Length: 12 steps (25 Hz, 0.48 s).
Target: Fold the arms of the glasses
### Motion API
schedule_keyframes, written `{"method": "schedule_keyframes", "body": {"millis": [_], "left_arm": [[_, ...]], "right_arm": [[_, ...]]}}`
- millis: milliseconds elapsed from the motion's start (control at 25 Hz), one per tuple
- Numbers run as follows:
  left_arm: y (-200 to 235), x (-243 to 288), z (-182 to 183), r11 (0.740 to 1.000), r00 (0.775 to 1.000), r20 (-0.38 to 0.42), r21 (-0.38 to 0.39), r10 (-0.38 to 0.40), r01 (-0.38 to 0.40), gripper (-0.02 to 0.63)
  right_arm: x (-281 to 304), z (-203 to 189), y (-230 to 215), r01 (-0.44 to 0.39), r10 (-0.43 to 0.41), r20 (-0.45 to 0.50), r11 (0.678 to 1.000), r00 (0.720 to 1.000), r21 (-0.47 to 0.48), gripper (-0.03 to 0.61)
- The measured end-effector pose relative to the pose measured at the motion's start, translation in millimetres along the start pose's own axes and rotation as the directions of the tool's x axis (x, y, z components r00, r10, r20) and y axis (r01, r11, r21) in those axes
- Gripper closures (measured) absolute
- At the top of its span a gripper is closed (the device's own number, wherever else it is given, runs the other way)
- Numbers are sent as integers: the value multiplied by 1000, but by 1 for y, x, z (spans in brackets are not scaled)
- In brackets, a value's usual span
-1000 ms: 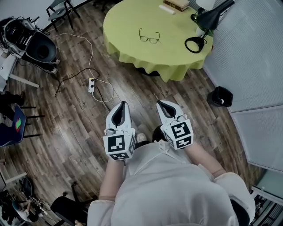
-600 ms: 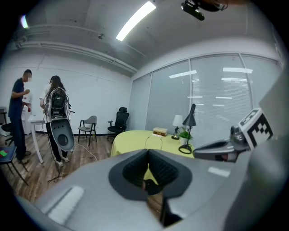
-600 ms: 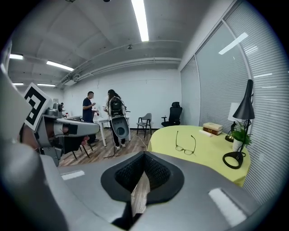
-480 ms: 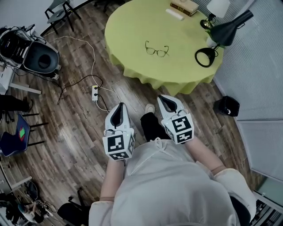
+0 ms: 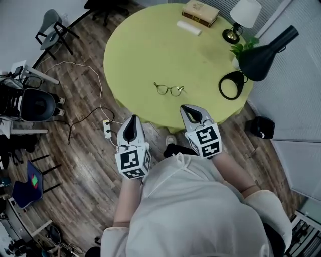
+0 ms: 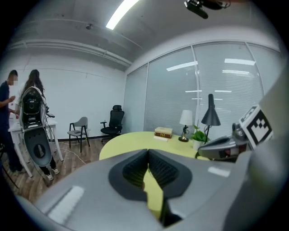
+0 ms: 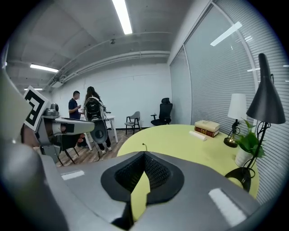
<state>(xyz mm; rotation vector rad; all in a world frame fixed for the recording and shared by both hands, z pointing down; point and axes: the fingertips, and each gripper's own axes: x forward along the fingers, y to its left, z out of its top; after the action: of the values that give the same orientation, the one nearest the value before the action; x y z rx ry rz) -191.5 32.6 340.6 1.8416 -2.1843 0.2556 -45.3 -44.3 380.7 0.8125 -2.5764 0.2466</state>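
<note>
I am looking steeply down at a round counter (image 5: pixel 145 50) draped in a yellow-green cloth. The glasses (image 5: pixel 169 90) are lying on it near the edge closest to me, well apart from everything else. Their arms seem unfolded, though they are too small in view to be sure.

I am holding the left hand-held gripper (image 5: pixel 133 119) over the floor, just short of the counter's edge. I am holding the right hand-held gripper (image 5: pixel 188 109) at that edge, near the glasses. Both are pointing toward the counter, which I judge is lining them up for a two-sided grasp. Each one's jaws are pressed together with nothing between them, so they will need spreading first.

Books (image 5: pixel 200 10), a white lamp (image 5: pixel 246 12), a plant (image 5: pixel 244 47) and a black desk lamp (image 5: pixel 263 55) are standing along the far side, away from the glasses. No tray or box is showing on the counter. A dark object (image 5: pixel 261 127) on the floor may be a bin, but I cannot tell what is in it.
</note>
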Motion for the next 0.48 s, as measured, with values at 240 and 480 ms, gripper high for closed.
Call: {"method": "schedule_keyframes", "body": {"millis": [240,480], "left_arm": [[-7,84,9,997,998,-33,52,-48,50,607],[-14,125,6,991,989,-100,70,-110,118,607]], "right_arm": [[48,0,-62,26,-25,-36,999,999,25,580],[65,-18,-88,55,-47,-100,995,994,81,580]]}}
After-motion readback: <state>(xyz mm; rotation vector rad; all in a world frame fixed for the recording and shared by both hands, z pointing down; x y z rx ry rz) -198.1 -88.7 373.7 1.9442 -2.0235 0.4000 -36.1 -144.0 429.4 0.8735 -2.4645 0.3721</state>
